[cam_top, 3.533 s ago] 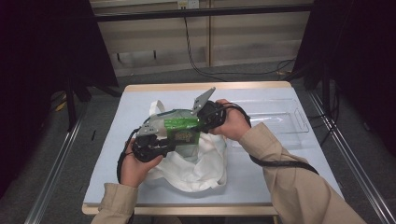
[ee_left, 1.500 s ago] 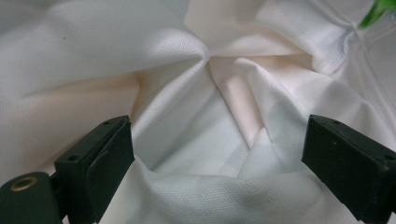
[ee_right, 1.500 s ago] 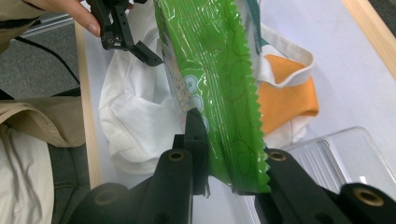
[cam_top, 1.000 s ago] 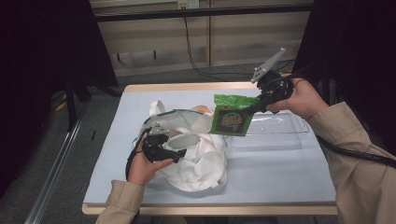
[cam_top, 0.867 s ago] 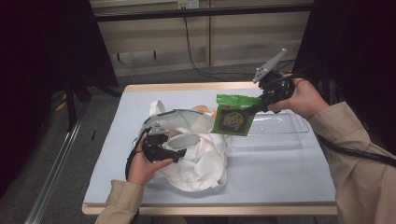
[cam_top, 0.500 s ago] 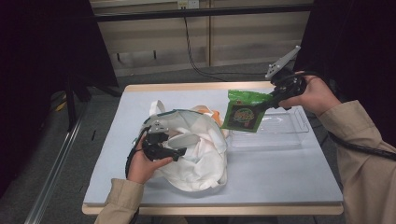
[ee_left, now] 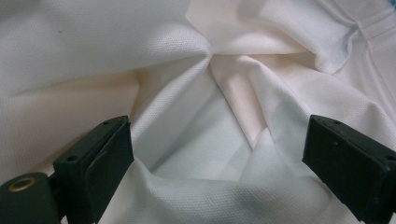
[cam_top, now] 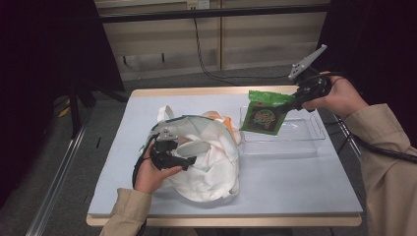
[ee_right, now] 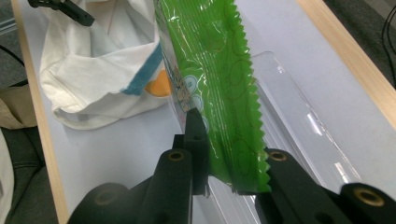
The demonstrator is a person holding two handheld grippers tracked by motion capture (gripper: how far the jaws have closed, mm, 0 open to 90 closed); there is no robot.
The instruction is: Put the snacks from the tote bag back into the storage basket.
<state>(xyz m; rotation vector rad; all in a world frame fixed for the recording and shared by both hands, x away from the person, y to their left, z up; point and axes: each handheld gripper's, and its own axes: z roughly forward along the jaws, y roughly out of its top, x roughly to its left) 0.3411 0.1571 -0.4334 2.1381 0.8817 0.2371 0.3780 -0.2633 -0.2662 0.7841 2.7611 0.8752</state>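
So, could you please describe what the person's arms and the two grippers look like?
Both forearms wear tan long sleeves. Each gripper is black with two blocky black jaws: left gripper, right gripper. A grey three-cornered plate tops the right one, and a black cable trails from it.

A pale blue table [cam_top: 295,187] with a wooden edge carries a white bag [cam_top: 211,157] at centre left and a clear tray [cam_top: 300,142] at upper right.
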